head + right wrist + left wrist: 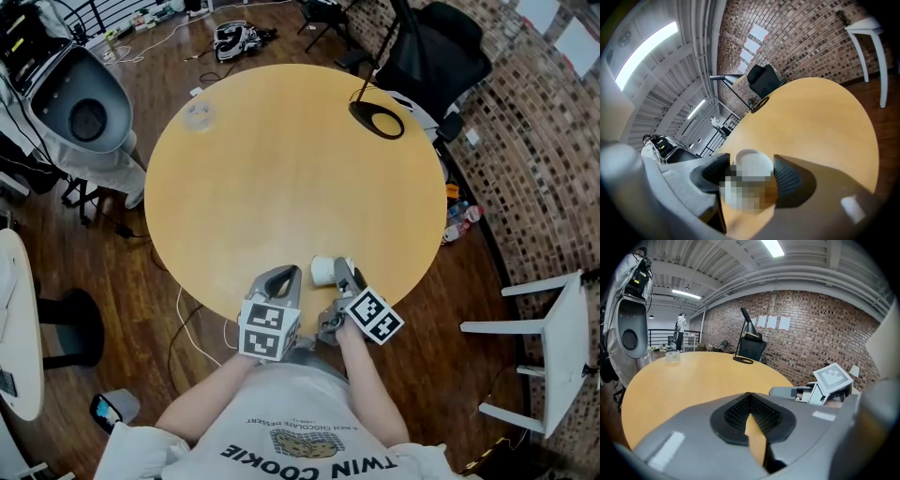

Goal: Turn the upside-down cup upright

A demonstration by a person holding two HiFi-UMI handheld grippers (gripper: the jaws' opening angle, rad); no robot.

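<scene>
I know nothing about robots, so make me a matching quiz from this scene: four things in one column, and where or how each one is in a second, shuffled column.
Things
1. white cup
2. left gripper
3. black ring base
4. clear container

Place or state
A. far left part of the table
B. jaws together, holding nothing
C. between the jaws of the right gripper
D. far right part of the table, near the black chair

Pairs: 1-C, 2-B, 3-D, 4-A
</scene>
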